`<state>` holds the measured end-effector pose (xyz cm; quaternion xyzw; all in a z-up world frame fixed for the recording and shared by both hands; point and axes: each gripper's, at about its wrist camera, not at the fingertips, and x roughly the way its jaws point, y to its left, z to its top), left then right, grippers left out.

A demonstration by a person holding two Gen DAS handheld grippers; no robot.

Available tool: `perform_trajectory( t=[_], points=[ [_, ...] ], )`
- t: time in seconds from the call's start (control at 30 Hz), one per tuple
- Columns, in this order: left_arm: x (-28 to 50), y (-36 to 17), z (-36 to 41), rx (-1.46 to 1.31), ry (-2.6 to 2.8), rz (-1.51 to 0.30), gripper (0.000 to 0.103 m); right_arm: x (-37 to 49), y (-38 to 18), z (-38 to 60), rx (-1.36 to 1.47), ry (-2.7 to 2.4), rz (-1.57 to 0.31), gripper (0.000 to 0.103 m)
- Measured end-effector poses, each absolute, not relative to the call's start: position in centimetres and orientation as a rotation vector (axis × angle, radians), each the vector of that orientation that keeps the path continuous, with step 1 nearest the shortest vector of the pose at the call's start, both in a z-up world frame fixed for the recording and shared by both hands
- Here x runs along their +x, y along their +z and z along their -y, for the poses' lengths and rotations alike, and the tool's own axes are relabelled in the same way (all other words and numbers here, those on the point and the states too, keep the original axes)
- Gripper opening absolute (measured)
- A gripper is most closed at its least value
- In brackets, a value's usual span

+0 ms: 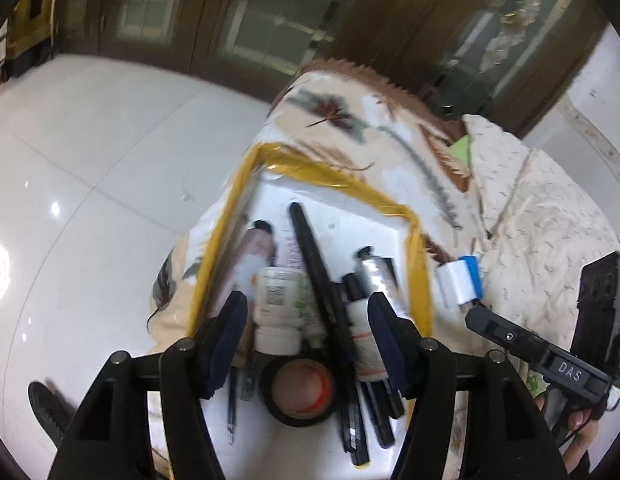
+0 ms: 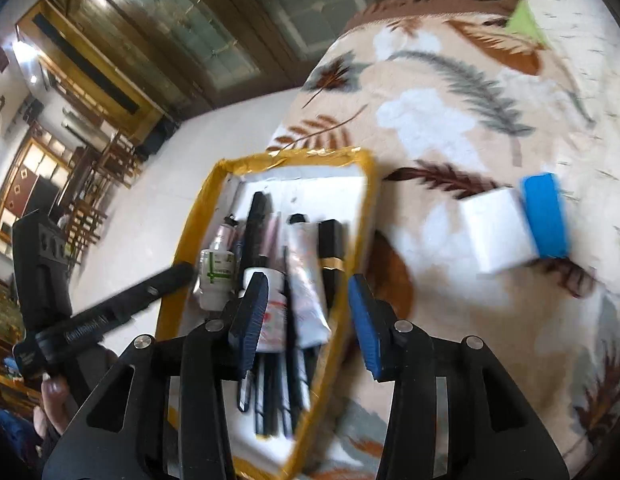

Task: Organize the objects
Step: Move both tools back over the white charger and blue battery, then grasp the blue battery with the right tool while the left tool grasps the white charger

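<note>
Left wrist view: looks steeply down from close above a yellow-taped white tray on a leaf-patterned blanket. Right wrist view: similar steep, close look from the tray's right side. Both views share the tray, the blanket and a blue-and-white box.

I see a bed covered by a cream blanket printed with brown and grey leaves. Directly on it lies a white tray edged in yellow tape, and just beside the tray's right side, apart from it, a white-and-blue box. A paler quilt lies further right.
</note>
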<state>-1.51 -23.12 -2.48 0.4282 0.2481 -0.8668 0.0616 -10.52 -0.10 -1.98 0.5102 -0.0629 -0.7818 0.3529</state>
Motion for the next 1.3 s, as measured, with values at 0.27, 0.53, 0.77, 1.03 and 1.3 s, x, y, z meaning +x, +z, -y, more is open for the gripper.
perform_trajectory(
  t=[0.27,0.53,0.77,1.03,1.3],
  points=[
    [-1.0,-2.5,16.1,1.407,-2.734,-0.877,0.063,-10.1,-3.4,-8.8,1.358,-2.111,0.205,0.042],
    [-0.5,-2.8,11.9,1.431,-2.795,-0.807,0.063,-14.5,-5.1,-10.6,1.429,-2.167,0.163,0.042],
    [-0.9,-3.1,11.0,1.463,-2.807,-0.74,0.063,-19.9,-5.7,-9.8,1.485,-2.219,0.206,0.042],
    [-1.7,-3.1,10.7,1.486,-2.811,-0.741,0.063,-22.1,-7.9,-8.2,1.572,-2.224,0.137,0.042],
    [-2.9,-2.3,10.0,1.504,-2.777,-0.731,0.063,-19.7,-7.4,-7.1,1.522,-2.278,-0.099,0.033]
  ],
)
